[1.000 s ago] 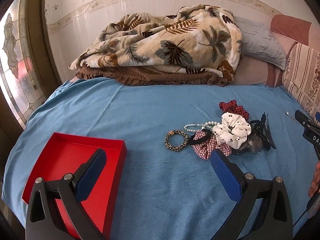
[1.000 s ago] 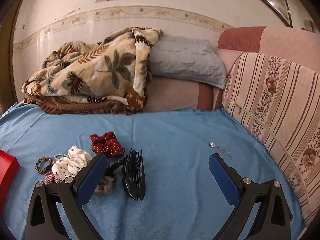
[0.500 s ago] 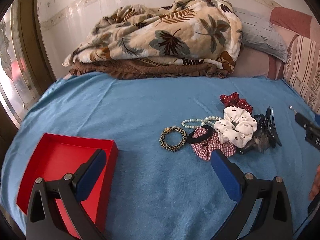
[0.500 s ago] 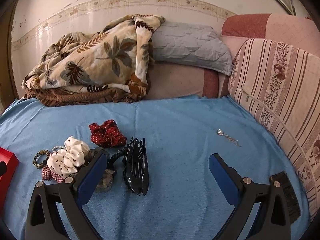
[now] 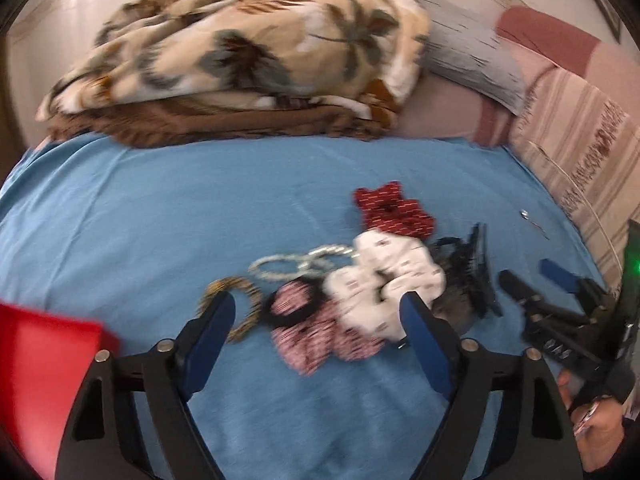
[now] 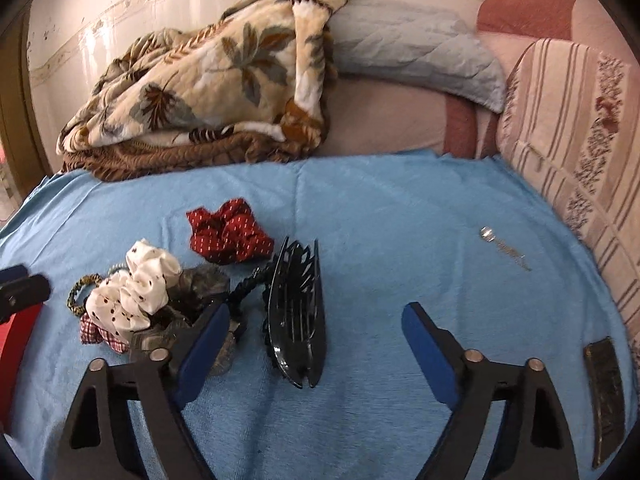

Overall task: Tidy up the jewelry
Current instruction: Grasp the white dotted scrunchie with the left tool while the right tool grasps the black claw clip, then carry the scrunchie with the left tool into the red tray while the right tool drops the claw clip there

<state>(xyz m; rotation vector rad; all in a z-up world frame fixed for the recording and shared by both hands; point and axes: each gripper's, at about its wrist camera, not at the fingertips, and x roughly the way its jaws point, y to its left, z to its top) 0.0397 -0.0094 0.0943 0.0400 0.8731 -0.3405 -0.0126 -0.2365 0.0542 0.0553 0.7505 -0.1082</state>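
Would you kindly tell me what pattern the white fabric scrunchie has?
Small dark dots on the white fabric scrunchie, clearest in the right wrist view.

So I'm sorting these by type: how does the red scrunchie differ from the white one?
The red scrunchie is dark red with small pale flecks; the white scrunchie is cream with dark dots. The red scrunchie lies alone, farther back on the blue sheet; the white scrunchie sits atop the heap, over a plaid scrunchie. Both are ruffled fabric, and neither is gripped.
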